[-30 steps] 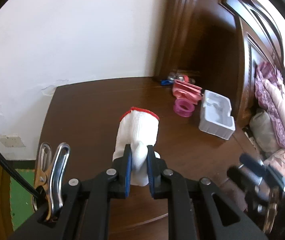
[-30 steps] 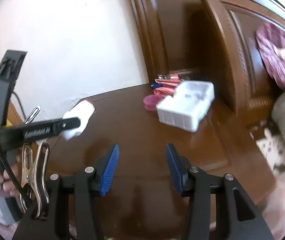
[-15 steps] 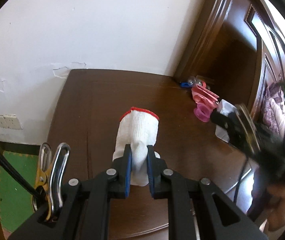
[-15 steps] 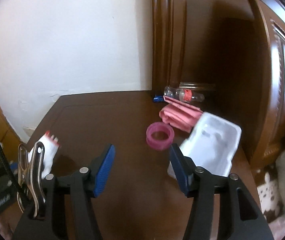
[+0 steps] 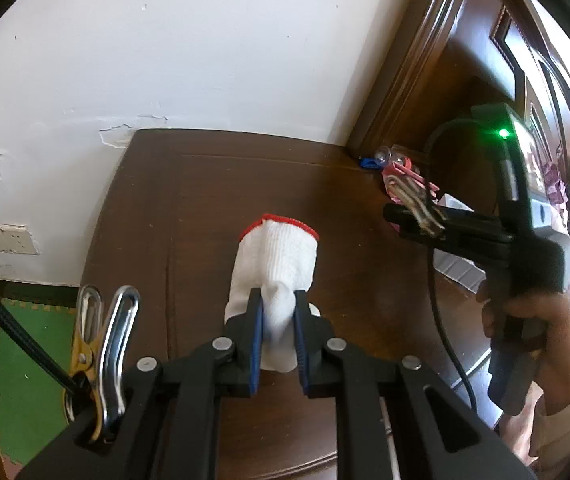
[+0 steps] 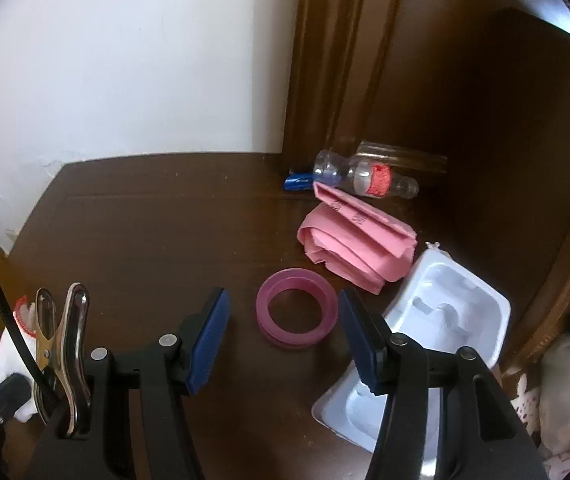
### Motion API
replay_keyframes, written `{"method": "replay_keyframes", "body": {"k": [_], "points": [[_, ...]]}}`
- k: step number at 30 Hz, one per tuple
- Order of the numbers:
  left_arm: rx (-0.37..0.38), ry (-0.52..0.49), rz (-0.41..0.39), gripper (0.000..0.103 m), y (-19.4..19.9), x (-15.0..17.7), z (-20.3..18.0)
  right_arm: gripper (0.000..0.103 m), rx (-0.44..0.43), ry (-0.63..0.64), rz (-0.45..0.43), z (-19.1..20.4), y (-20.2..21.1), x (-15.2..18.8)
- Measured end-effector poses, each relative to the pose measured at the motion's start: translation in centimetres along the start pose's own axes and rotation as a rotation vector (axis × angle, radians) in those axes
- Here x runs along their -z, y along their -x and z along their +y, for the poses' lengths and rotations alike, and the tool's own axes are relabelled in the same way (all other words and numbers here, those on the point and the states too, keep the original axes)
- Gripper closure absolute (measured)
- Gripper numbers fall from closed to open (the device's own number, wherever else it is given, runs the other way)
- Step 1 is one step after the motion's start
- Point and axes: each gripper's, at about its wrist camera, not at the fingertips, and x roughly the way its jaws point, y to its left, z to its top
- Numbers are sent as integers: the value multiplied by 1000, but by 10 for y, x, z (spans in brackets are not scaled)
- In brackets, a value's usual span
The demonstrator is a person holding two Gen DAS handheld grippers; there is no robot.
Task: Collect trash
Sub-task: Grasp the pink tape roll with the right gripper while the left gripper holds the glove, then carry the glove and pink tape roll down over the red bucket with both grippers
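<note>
A white knit glove (image 5: 277, 252) with a red cuff hangs over the dark wooden table (image 5: 205, 208), and my left gripper (image 5: 279, 304) is shut on its lower end. My right gripper (image 6: 283, 294) stands open just above a pink tape ring (image 6: 295, 278), which lies on the table between and beyond its blue pads. Behind the ring lie folded pink paper (image 6: 357, 240), an empty clear plastic bottle (image 6: 361, 178) and a small blue wrapper (image 6: 297, 180). A white plastic tray insert (image 6: 445, 312) lies to the right, partly under the right finger.
A white wall borders the table at the back and a dark wooden headboard (image 6: 485, 120) at the right. Bedding (image 6: 565, 360) lies past the table's right edge. A green floor mat (image 5: 25, 360) shows below the left edge. A hand (image 5: 525, 316) grips the right gripper's handle.
My right gripper has swung across the table toward the back right corner and now hovers over the pink ring, its jaws a little wider. The left gripper still holds the glove and barely moved.
</note>
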Motion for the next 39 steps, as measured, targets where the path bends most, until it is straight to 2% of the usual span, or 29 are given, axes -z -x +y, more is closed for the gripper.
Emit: {"method": "replay_keyframes", "body": {"k": [8, 12, 15, 21, 30, 39], "points": [[4, -3, -1, 89, 0, 0, 0, 46, 75, 33, 0, 10, -8, -3], [8, -5, 0, 89, 1, 0, 0, 63, 42, -8, 15, 5, -14, -3], [13, -5, 2, 89, 1, -1, 1, 72, 58, -29, 7, 2, -14, -2], [14, -5, 2, 89, 0, -1, 1, 85, 34, -72, -15, -5, -9, 2], [19, -10, 7, 89, 0, -2, 2, 87, -4, -96, -67, -12, 10, 11], [69, -35, 16, 89, 13, -3, 0, 87, -98, -100, -151, -4, 64, 41]]}}
